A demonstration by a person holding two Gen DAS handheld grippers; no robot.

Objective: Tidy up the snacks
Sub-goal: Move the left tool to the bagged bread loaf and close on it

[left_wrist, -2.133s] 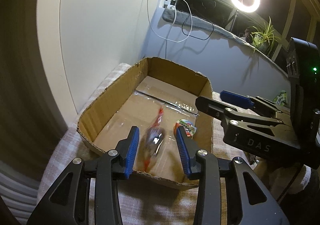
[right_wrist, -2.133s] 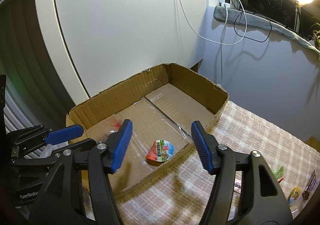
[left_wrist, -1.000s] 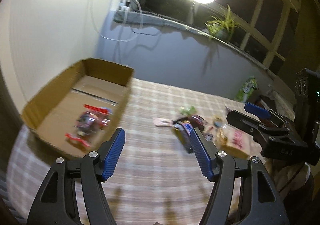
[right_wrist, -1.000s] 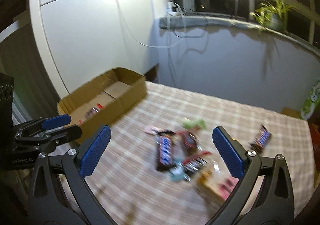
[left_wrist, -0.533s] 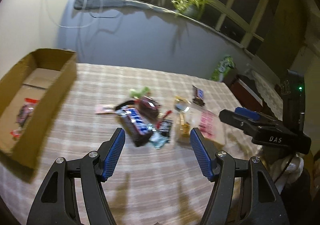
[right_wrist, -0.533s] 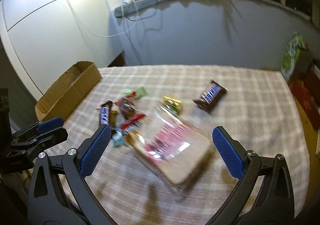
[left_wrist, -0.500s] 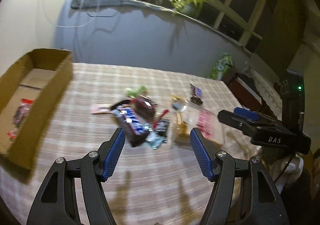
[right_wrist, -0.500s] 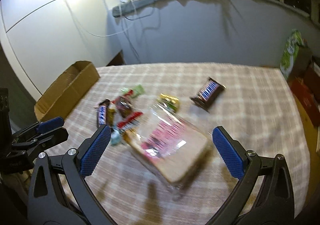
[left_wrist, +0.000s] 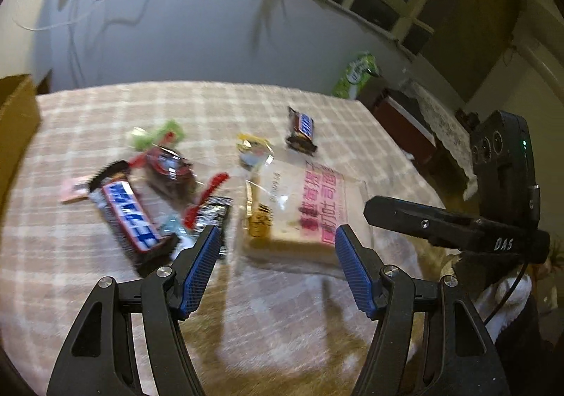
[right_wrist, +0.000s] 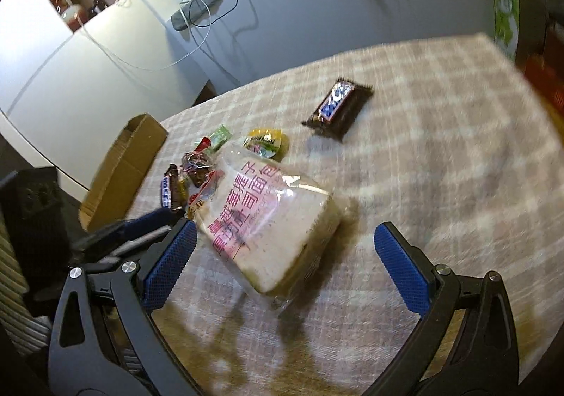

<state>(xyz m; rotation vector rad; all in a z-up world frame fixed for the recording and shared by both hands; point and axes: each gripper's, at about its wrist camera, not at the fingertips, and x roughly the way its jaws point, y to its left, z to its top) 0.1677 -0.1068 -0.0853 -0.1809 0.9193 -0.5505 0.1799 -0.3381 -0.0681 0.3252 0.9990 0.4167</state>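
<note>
The table has a checked cloth. The big bread bag lies near its front. Both claws, the right claw and left claw, hang wide and empty above it. I'd squeeze its sides gently, not crush it.

Glossy clear-plastic bread bag, seemingly soft woven checked tablecloth
</note>
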